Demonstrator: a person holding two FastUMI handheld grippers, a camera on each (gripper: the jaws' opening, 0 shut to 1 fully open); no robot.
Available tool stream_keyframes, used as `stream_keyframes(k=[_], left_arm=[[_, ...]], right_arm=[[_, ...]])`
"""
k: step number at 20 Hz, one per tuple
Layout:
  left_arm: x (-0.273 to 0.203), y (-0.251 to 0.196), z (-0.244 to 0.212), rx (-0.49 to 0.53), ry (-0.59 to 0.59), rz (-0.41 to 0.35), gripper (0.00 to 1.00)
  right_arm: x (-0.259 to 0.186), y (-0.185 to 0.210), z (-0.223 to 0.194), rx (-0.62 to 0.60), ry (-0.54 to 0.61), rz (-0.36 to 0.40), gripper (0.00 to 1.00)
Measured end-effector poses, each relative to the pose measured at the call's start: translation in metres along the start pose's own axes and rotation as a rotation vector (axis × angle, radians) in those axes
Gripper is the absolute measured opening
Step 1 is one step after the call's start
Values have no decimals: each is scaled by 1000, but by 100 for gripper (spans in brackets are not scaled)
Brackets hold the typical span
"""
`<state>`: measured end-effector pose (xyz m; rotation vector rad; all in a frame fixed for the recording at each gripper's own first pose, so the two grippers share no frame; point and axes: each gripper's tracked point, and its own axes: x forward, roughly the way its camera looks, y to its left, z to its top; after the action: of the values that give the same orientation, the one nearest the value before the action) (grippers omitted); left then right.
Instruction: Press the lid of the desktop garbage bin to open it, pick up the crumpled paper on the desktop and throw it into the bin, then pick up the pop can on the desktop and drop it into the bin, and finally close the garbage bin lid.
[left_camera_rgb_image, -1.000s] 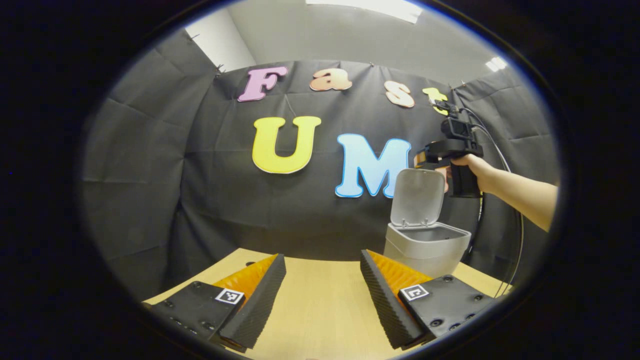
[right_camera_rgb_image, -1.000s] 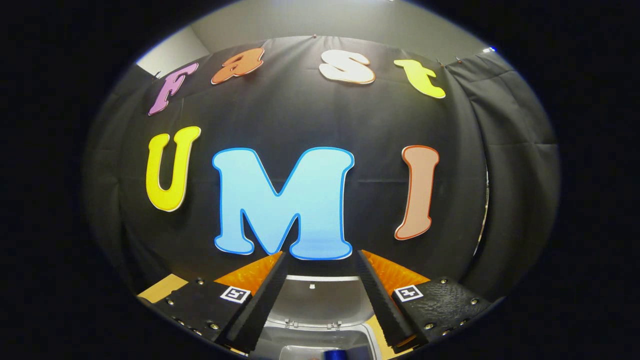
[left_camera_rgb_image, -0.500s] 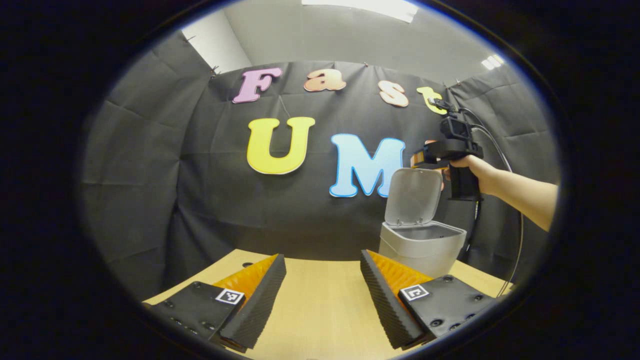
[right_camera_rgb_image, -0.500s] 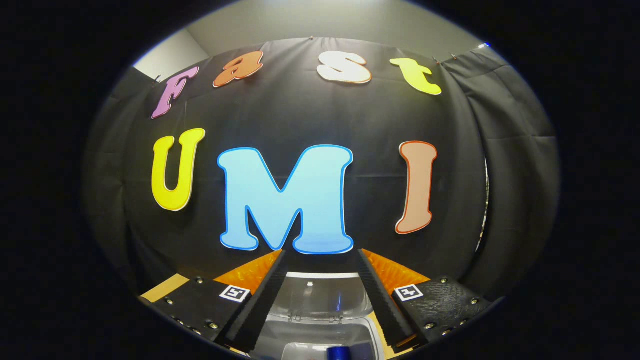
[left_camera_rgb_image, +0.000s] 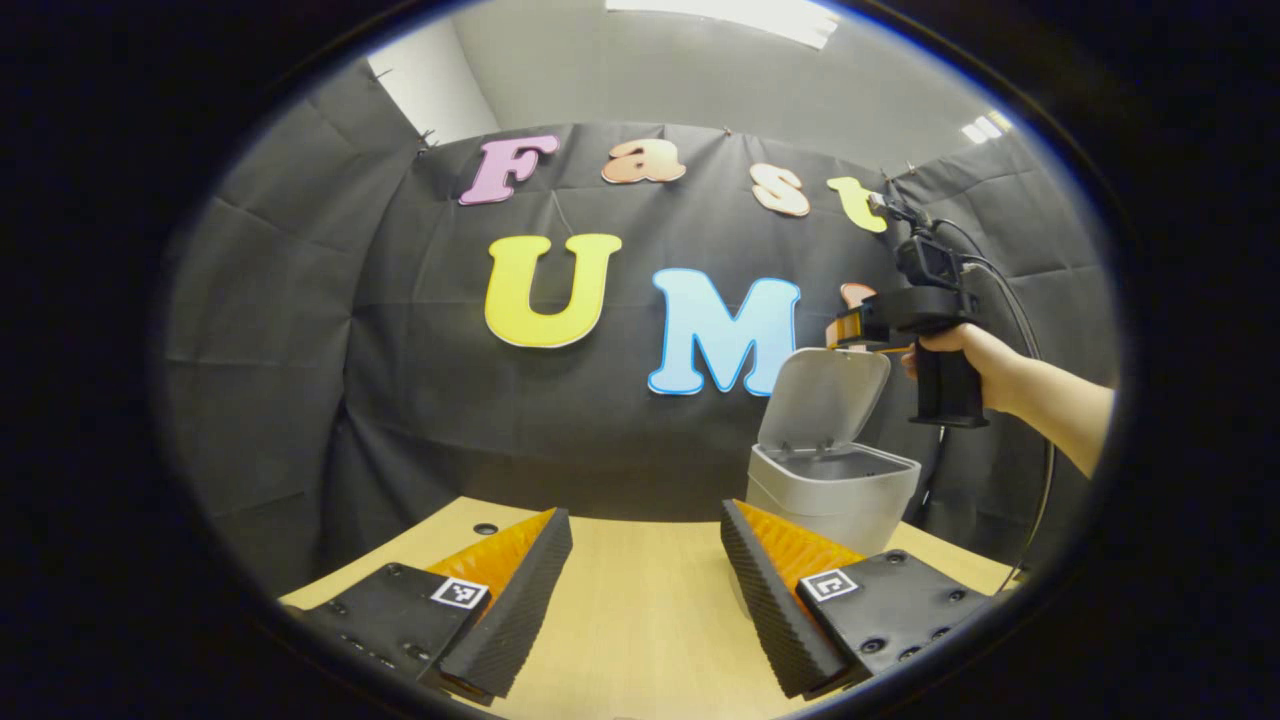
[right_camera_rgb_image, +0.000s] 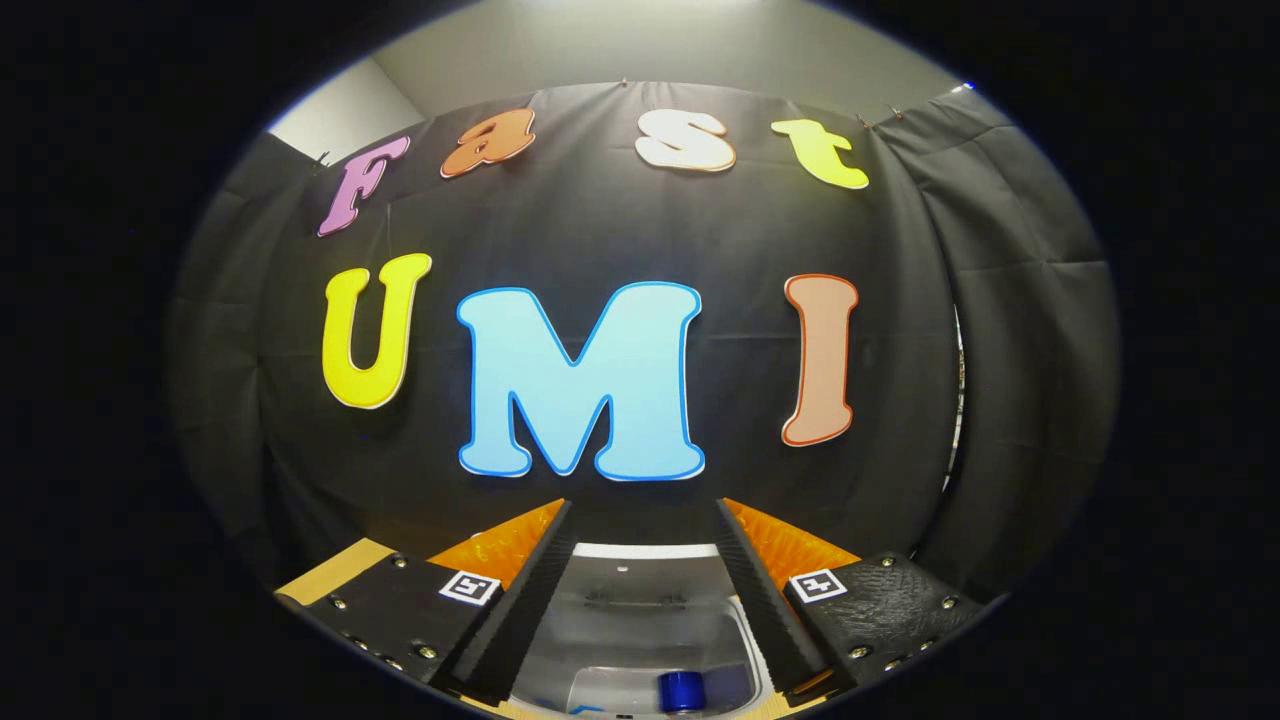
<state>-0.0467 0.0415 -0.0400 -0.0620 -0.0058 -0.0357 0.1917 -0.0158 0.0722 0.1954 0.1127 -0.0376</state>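
Left gripper view: small grey plastic desktop bin (left_camera_rgb_image: 835, 495) on pale wood worktop (left_camera_rgb_image: 640, 610), right side, hinged grey lid (left_camera_rgb_image: 822, 397) up, tilted back toward wall. Right hand-held gripper (left_camera_rgb_image: 850, 330) hovers above lid top edge. Left hand-held gripper (left_camera_rgb_image: 640, 590) wide open, empty, low over worktop.

Right gripper view: right hand-held gripper (right_camera_rgb_image: 640, 600) wide open, empty; blue pop can (right_camera_rgb_image: 682, 692) inside bin, end-on toward camera, long axis hard to judge. Paper unclear. Judgement: can dropped, only lid closing left.

The bin (left_camera_rgb_image: 832, 490) stands on the tabletop (left_camera_rgb_image: 640, 600), ahead and right of the left tool (left_camera_rgb_image: 645, 590). The right tool (right_camera_rgb_image: 640, 590) hangs above it; the can (right_camera_rgb_image: 682, 690) lies inside.
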Motion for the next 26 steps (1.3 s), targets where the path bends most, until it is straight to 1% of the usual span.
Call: stream_keyframes(k=[4,7,8,9,10,12,16,19,21,22,25,26], left_arm=[[4,-3,-1,-4,0,-6,100],[6,-4,-1,-4,-2,-4,100],[6,-2,-1,-5,-2,-2,97],[8,-2,-2,-7,1,-1,97],[8,-3,-3,-9,4,-1,100],[9,-3,-5,-8,7,1,100],[8,-2,-6,6,12,9,100],[8,2,-6,2,16,23,100],[7,3,-7,-2,18,29,100],[7,3,-7,-4,18,30,100],[6,1,-7,-5,16,29,100],[5,0,-7,-4,16,27,97]], right_arm=[[-9,2,-9,-23,21,2,90],[-16,3,-18,-15,48,7,90],[-16,4,-24,-10,56,13,90],[-16,5,-31,-6,73,18,90],[-16,6,-42,-2,104,25,90],[-14,11,-70,-4,177,46,90],[-9,13,-95,-1,183,49,90],[-5,14,-104,15,171,46,90],[-3,10,-107,-11,151,28,90],[-1,11,-113,-34,155,27,90],[-2,11,-123,-42,157,40,90],[-2,11,-124,-35,144,38,90]])
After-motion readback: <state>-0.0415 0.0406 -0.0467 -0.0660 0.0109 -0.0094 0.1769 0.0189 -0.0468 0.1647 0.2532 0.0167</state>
